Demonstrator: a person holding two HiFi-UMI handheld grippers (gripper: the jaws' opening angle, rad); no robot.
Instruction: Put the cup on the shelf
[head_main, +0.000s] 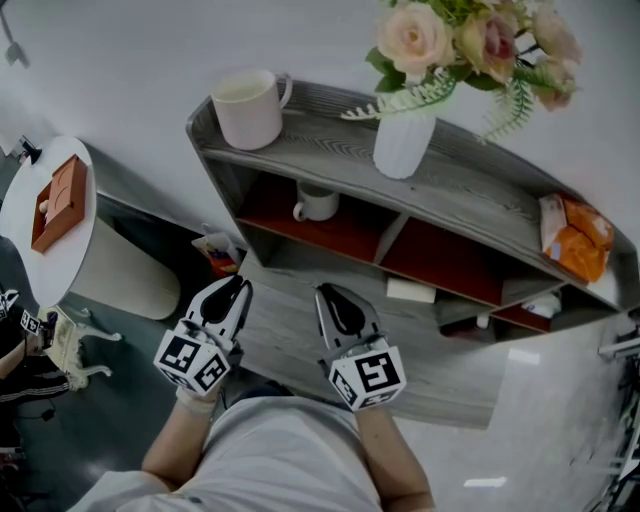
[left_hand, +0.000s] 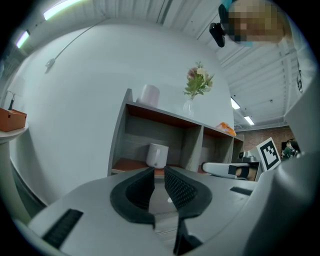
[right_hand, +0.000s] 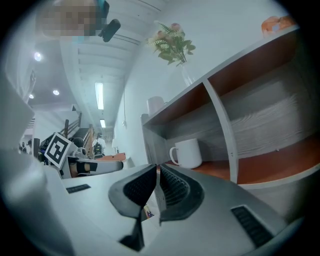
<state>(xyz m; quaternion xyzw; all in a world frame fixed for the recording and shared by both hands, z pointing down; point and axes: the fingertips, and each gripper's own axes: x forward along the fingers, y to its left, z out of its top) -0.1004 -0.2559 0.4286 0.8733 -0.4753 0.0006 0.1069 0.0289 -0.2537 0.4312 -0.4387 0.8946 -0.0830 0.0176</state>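
Observation:
A large white cup (head_main: 248, 108) stands on the top board of the grey shelf (head_main: 330, 150), at its left end; it shows as the top cup (left_hand: 148, 95) in the left gripper view and as the top cup (right_hand: 155, 106) in the right gripper view. A smaller white mug (head_main: 316, 203) sits in the left red-floored compartment, seen as the mug (left_hand: 157, 155) and the mug (right_hand: 187, 152). My left gripper (head_main: 240, 287) (left_hand: 159, 171) and right gripper (head_main: 325, 293) (right_hand: 157, 168) hang side by side in front of the shelf, short of it. Both are shut with nothing held.
A white vase of pink flowers (head_main: 404, 145) stands mid-shelf, an orange snack bag (head_main: 575, 235) at the right end. A white box (head_main: 411, 290) lies in the right compartment. A round white table (head_main: 40, 260) with a brown box (head_main: 62, 200) stands at the left.

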